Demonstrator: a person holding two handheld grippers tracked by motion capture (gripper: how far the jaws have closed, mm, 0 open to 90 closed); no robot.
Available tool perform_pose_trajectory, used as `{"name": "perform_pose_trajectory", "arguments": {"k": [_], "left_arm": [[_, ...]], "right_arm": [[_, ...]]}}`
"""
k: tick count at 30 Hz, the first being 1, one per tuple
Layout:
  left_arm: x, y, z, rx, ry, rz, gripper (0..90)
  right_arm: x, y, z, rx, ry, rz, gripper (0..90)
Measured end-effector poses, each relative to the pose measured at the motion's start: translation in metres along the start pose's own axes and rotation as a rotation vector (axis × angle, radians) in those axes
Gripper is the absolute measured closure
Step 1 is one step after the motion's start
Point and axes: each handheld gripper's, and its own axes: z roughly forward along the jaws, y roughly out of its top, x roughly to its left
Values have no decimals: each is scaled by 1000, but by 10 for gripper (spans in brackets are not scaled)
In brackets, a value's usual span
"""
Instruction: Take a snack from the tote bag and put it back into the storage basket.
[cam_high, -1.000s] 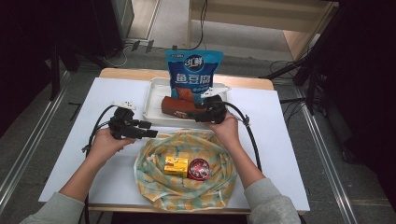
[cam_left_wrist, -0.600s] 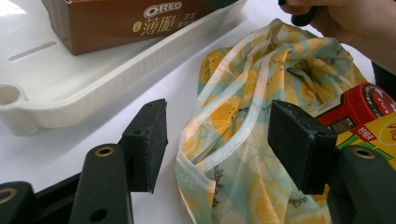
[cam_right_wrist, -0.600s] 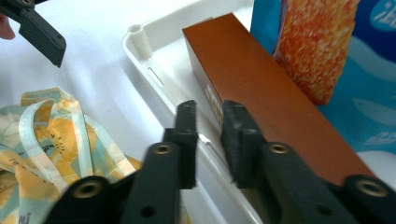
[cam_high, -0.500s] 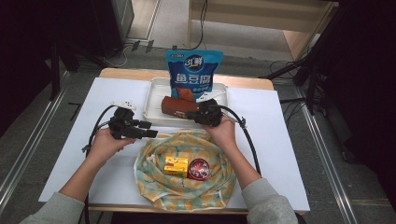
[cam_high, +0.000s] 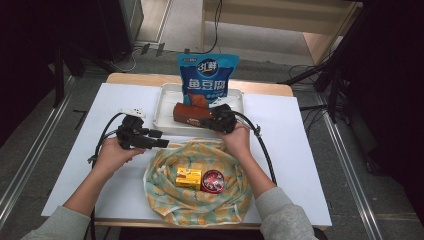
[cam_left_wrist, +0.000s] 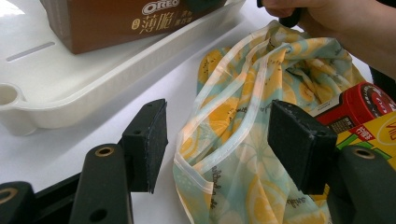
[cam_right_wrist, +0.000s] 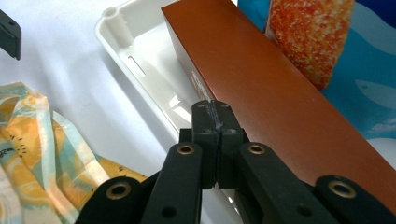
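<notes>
The surface (cam_high: 310, 150) is white, with dark floor all around it. On your left side, your left hand (cam_high: 112, 155) holds the left hand-held gripper (cam_high: 159, 143) low over the white top, and it points at the cloth bag (cam_high: 165, 192). Its jaws are spread wide apart. In the left gripper view, the pale edge of the bag (cam_left_wrist: 224, 154) lies between the two black pads (cam_left_wrist: 152, 140), but the pads are not touching it. The bag is green and yellow, with lemon pictures on it. It lies open near your edge of the surface, in the middle. A small yellow box (cam_high: 188, 177) and a round red tin (cam_high: 214, 180) sit inside it, side by side.

Behind the bag is a white tray (cam_high: 162, 107). A long brown box (cam_high: 190, 114) lies in the tray, and it says OREO (cam_left_wrist: 161, 6) on the side. A blue snack bag (cam_high: 207, 75) stands up at the back of the tray.

On your right side, your right hand (cam_high: 237, 140) holds the right hand-held gripper (cam_right_wrist: 215, 122) at the front rim of the tray. Its jaws are pressed together. The tips are right by the side of the brown box (cam_right_wrist: 261, 93), and they may be touching it, but that is hard to see.
</notes>
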Motion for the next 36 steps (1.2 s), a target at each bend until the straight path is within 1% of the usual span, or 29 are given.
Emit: {"name": "perform_pose_trajectory", "arguments": {"k": [7, 9, 12, 19, 23, 25, 30, 32, 36], "left_arm": [[0, 0, 0, 3, 0, 3, 383], [0, 0, 0, 2, -1, 4, 383], [0, 0, 0, 2, -2, 2, 383], [0, 0, 1, 5, -4, 4, 383], [0, 0, 1, 6, -7, 2, 383], [0, -1, 2, 7, -8, 2, 383], [-1, -1, 2, 6, -9, 3, 383], [-1, -1, 1, 7, -9, 4, 383], [0, -1, 1, 8, -10, 4, 383]], "right_arm": [[0, 4, 7, 16, -13, -13, 900], [0, 4, 10, 23, -27, -13, 900], [-2, 3, 12, 21, -22, -3, 900], [-6, 4, 16, 20, -34, 3, 900], [-9, 5, 16, 16, -40, 18, 900], [-11, 6, 18, 28, -37, 21, 900], [-12, 12, 23, 35, -44, 25, 900], [-13, 14, 26, 33, -56, 23, 900], [-17, 16, 28, 19, -56, 59, 900]]}}
